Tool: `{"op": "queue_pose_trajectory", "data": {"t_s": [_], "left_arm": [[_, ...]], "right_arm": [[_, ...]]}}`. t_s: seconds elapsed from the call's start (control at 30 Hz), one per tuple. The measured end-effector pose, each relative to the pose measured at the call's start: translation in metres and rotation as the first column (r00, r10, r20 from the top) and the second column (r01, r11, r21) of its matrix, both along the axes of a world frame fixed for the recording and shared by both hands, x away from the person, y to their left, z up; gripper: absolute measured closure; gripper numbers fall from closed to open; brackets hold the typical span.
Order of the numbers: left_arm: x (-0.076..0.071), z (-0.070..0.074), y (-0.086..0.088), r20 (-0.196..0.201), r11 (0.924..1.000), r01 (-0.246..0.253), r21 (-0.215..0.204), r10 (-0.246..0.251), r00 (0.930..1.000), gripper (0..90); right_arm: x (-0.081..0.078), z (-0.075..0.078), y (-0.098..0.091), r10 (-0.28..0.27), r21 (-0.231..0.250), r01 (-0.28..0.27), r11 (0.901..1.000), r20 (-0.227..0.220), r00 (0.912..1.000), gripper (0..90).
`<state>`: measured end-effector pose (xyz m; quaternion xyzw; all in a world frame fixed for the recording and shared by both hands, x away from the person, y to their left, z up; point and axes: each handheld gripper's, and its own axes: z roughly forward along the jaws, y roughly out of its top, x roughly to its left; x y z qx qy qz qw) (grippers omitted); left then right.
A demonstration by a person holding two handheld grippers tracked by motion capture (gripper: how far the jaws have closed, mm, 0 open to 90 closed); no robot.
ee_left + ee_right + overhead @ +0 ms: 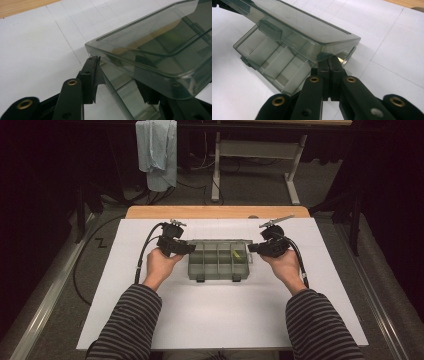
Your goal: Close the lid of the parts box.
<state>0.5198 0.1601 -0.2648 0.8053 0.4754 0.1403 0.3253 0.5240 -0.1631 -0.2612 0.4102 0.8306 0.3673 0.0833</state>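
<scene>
box (218,260): smoky clear plastic, divided compartments, one small yellow bit (236,254) inside
lid (294,27): partly raised
left gripper (117,75): jaws apart around the lid corner
right gripper (329,61): pinched shut beneath the lid's edge

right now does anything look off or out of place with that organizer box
Nothing spilled or broken. The smoky plastic organizer box sits square on the white sheet, its lid propped partly open. The right gripper, jaws shut, is at the lid's corner; the left gripper straddles the lid's other end. One small yellow-green item lies in a compartment.
</scene>
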Motion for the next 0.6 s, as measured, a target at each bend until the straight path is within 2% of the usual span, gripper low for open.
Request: {"op": "queue_pose_trajectory", "data": {"t_s": [0.3,0.47,0.6], "left_arm": [[-0.006,-0.003,0.005,-0.012,0.9999,0.006,-0.01,-0.006,0.9999,54.7],[-0.011,-0.004,0.008,-0.017,0.9992,0.018,-0.036,-0.019,0.9997,59.5],[-0.015,-0.005,0.01,-0.017,0.9987,0.03,-0.041,-0.03,0.9994,64.1]], "right_arm": [[-0.002,-0.001,0.001,0.008,-0.004,-0.008,1.0,-0.004,1.0,90.0],[-0.003,-0.002,0.001,0.013,-0.004,-0.013,0.9999,-0.007,0.9999,90.0],[-0.004,-0.004,0.001,0.022,-0.009,-0.022,0.9997,-0.007,0.9997,90.0]]}}
